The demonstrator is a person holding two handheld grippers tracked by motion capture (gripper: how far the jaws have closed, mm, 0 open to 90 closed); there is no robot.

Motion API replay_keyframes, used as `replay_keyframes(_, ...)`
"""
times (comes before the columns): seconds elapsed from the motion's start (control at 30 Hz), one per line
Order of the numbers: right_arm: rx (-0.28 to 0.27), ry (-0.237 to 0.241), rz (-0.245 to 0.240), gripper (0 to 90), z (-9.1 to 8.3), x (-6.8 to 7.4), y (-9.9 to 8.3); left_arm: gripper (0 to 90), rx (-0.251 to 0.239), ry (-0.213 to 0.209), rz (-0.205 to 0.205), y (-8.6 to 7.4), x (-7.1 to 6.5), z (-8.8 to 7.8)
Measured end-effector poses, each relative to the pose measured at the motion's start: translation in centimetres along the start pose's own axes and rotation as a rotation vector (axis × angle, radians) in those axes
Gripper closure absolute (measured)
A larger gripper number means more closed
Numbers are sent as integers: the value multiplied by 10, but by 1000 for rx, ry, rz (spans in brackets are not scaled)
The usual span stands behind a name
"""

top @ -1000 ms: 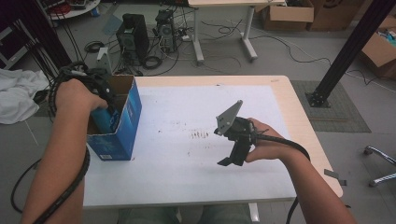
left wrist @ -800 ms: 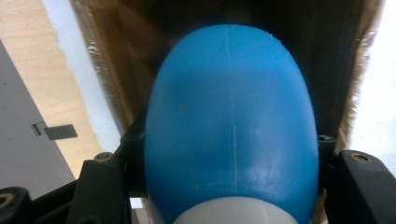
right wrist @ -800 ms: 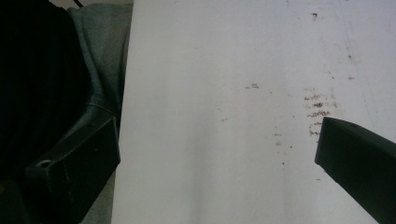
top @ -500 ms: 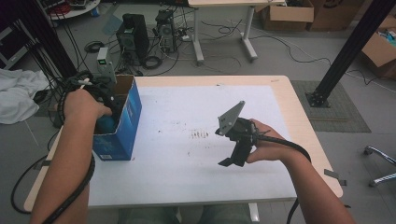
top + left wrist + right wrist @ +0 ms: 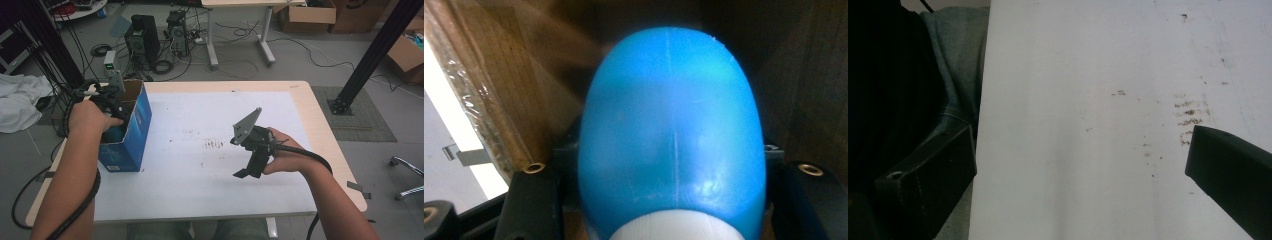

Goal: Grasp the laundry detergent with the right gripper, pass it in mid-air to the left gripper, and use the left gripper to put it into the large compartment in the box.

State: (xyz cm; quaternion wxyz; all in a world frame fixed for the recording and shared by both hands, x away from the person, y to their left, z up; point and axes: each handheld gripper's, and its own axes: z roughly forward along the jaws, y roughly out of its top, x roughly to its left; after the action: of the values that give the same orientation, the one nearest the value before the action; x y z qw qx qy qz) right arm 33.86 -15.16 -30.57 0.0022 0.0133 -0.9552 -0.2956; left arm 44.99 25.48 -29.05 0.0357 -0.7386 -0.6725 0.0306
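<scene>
A blue cardboard box [image 5: 131,137] stands open-topped at the left edge of the white table [image 5: 200,200]. My left gripper [image 5: 115,127] reaches down into it. In the left gripper view, the left gripper [image 5: 671,200] is shut on a smooth blue rounded bottle [image 5: 671,125] with a white ribbed cap at the bottom; brown box walls surround it. A bit of the blue bottle [image 5: 117,135] shows under my hand. My right gripper [image 5: 250,164] hangs over the table's middle right, pointing down. The right gripper [image 5: 1080,190] is open, with nothing between its jaws, only the table [image 5: 1073,75].
Brown smudges [image 5: 215,145] mark the table's middle. Beyond the table, computer towers [image 5: 142,40] and cables lie on the floor. A black post [image 5: 370,55] rises at the right, cardboard boxes [image 5: 307,17] stand behind, and a white cloth [image 5: 20,102] lies at the left.
My left hand has sunk lower into the blue box with the bottle in its jaws. The right hand has kept still.
</scene>
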Motion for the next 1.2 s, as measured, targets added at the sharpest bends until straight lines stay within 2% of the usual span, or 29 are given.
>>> replay_keyframes(0.23, -4, -3, -3, 0, 0, 1, 1, 384, -11, 9, 4, -2, -3, 0)
replay_keyframes(0.33, -7, -3, -1, 0, 0, 1, 1, 357, -9, 6, -19, -3, -3, 0)
replay_keyframes(0.4, -6, -1, -3, 0, 1, 1, 0, 333, 2, 9, -12, -4, -5, -1)
replay_keyframes(0.63, -9, -4, -12, 0, -1, 2, 2, 302, -17, 23, -10, -6, -8, -7)
replay_keyframes(0.93, -9, -3, -16, 0, -2, 4, 4, 292, -54, 15, 0, -12, -7, -25)
replay_keyframes(1.2, -10, -1, -16, 0, -1, 3, 4, 249, -68, 35, 11, -15, -7, -41)
